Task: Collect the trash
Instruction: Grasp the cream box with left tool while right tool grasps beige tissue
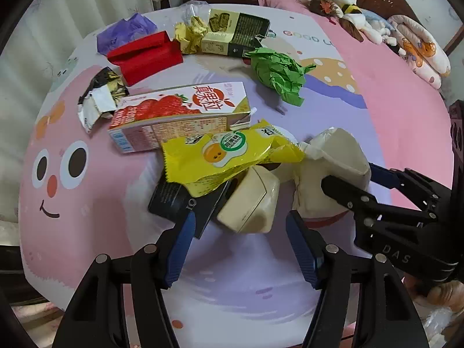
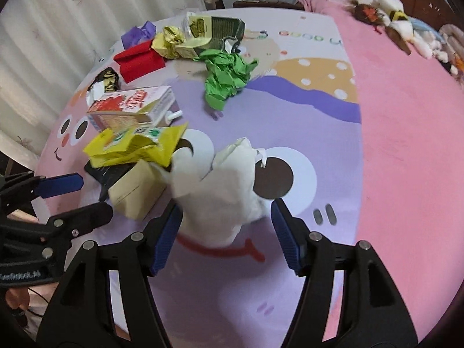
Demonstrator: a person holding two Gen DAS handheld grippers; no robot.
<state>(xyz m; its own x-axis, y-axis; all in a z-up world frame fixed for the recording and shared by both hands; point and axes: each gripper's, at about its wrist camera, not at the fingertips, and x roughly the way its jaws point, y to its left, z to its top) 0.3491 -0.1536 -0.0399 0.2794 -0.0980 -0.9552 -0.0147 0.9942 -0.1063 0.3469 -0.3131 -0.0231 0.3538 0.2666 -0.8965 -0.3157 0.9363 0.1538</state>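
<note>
Both grippers hang spread over the bedspread [image 1: 391,92], the left gripper [image 1: 239,226] around a small cream carton [image 1: 249,203], seemingly without touching it, the right gripper [image 2: 224,220] astride a crumpled white bag [image 2: 223,191], with a yellow wrapper [image 1: 220,156] and strawberry milk carton [image 1: 179,113] just beyond, toward the bedspread's far-left corner.

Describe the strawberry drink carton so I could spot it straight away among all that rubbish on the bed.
Start at the cartoon-printed bedspread and find the smiling face on its pink part. Just beside that face, the strawberry drink carton lies flat on its side, partly under a yellow egg-print wrapper. It is the only box showing red strawberries and a white straw.
</note>
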